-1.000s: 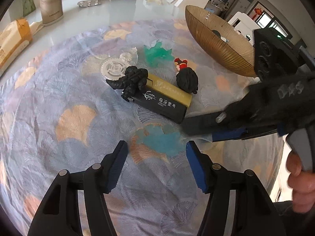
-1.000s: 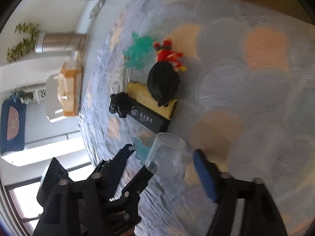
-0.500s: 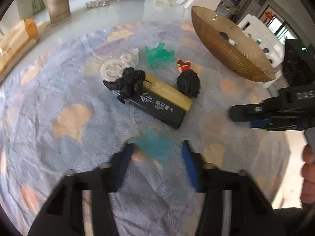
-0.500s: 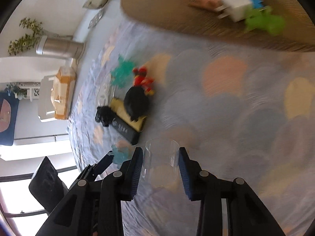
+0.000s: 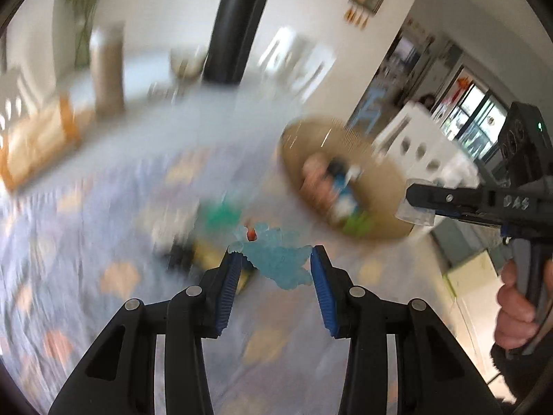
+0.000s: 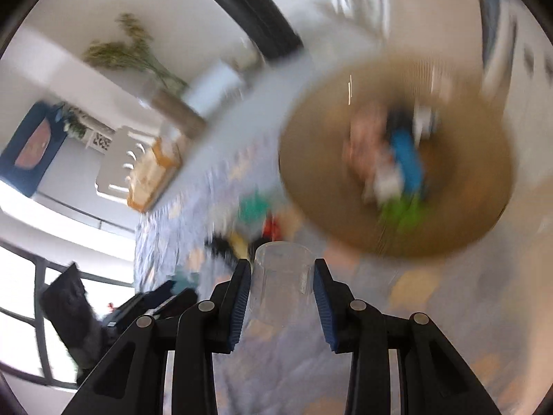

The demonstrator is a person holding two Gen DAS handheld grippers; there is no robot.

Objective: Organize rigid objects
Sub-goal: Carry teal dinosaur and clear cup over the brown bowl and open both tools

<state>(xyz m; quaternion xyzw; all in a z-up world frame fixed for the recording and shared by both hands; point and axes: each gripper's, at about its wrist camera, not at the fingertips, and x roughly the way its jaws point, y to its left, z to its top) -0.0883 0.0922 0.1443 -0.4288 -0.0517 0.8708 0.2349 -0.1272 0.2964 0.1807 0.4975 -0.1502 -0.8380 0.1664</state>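
Note:
My left gripper (image 5: pixel 274 269) is shut on a translucent light-blue jagged toy (image 5: pixel 280 259), lifted above the patterned tablecloth. My right gripper (image 6: pixel 281 283) is shut on a clear plastic cup (image 6: pixel 280 287), also raised; in the left wrist view the cup (image 5: pixel 416 209) shows at the right gripper's tip, right of the bowl. A wide golden-brown bowl (image 6: pixel 311 186) with several small items inside lies ahead of both grippers. Blurred on the cloth behind sit a green toy (image 5: pixel 221 216), a red-topped figure (image 6: pixel 271 230) and a black-and-yellow box (image 5: pixel 193 256).
A person's hand (image 5: pixel 518 307) holds the right gripper's handle at the right edge. At the table's far side stand a metal canister (image 5: pixel 107 72), a tall black appliance (image 5: pixel 235 27) and an orange-and-white pack (image 5: pixel 38 141). A white chair (image 5: pixel 425 152) stands beyond the bowl.
Both grippers closed, the left on the light-blue toy and the right on the clear cup, then rose from the cloth. The views tilted up and the bowl came nearer.

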